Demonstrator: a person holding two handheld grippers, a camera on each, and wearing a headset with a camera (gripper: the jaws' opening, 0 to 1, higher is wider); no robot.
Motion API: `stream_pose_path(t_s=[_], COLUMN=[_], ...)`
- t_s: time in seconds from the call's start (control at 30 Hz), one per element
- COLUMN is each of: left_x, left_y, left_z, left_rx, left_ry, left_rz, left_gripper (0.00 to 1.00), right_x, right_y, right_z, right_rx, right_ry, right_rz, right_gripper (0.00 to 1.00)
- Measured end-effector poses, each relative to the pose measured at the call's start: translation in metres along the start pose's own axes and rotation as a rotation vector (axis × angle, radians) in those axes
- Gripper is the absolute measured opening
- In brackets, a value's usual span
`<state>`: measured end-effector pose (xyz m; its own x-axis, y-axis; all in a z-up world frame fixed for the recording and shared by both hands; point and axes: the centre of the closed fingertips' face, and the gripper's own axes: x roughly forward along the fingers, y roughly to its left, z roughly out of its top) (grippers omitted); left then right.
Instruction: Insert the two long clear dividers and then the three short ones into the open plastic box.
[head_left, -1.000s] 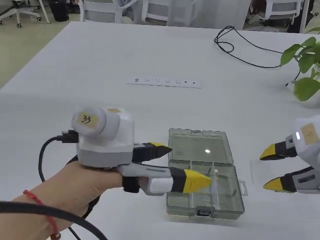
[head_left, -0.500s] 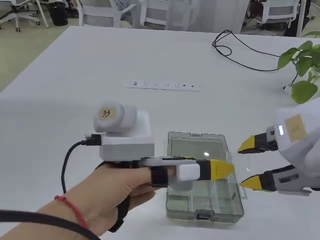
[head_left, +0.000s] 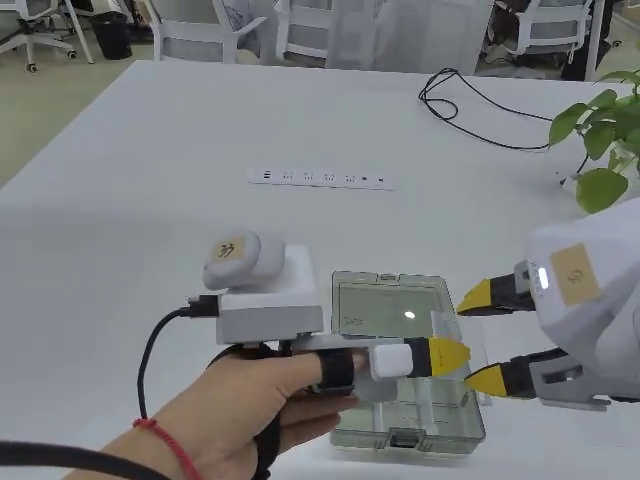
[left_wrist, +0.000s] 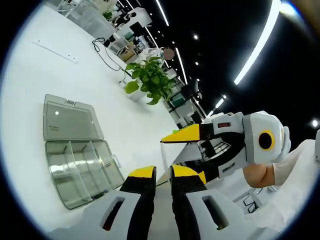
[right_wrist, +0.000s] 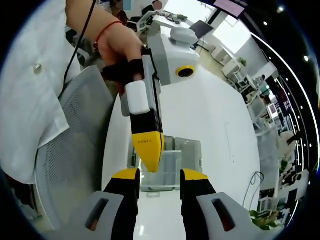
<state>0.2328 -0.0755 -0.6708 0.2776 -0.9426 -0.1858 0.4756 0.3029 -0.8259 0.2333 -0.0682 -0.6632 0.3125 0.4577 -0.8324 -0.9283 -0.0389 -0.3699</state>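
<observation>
Pinching 1 thin clear plastic divider (right_wrist: 170, 170) over the open clear plastic box (head_left: 380, 300), the left gripper (head_left: 450, 353) grips it. The right gripper (head_left: 468, 338) jaws stand open around it. It looks light, stiff and slippery, so hold its flat sides.

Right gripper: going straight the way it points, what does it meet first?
Probably the clear divider held by the left gripper, dead ahead between the right gripper's open jaws; the box lies beyond. Depth unclear.

Yellow-tipped left tongs (left_wrist: 163, 170), clear divider (right_wrist: 162, 172)
</observation>
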Motion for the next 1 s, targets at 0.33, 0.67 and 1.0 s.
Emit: stream_pose_path(t_s=[0.33,0.67,1.0], left_x=[0.001,0.001,-0.007], left_y=[-0.004,-0.003,-0.001], left_z=[0.0,0.0,0.002], left_rx=[-0.008,-0.035,0.143], left_ry=[-0.002,-0.017,0.004], left_rz=[-0.022,-0.026,-0.009], left_gripper=[0.0,0.0,0.0], right_x=[0.0,0.0,-0.018], right_y=[0.002,0.002,-0.014], right_z=[0.001,0.002,0.011], right_rx=[-0.009,-0.029,0.085], right_ry=[0.002,0.002,-0.103], right_rz=[0.006,-0.001,0.035], right_gripper=[0.33,0.33,0.34])
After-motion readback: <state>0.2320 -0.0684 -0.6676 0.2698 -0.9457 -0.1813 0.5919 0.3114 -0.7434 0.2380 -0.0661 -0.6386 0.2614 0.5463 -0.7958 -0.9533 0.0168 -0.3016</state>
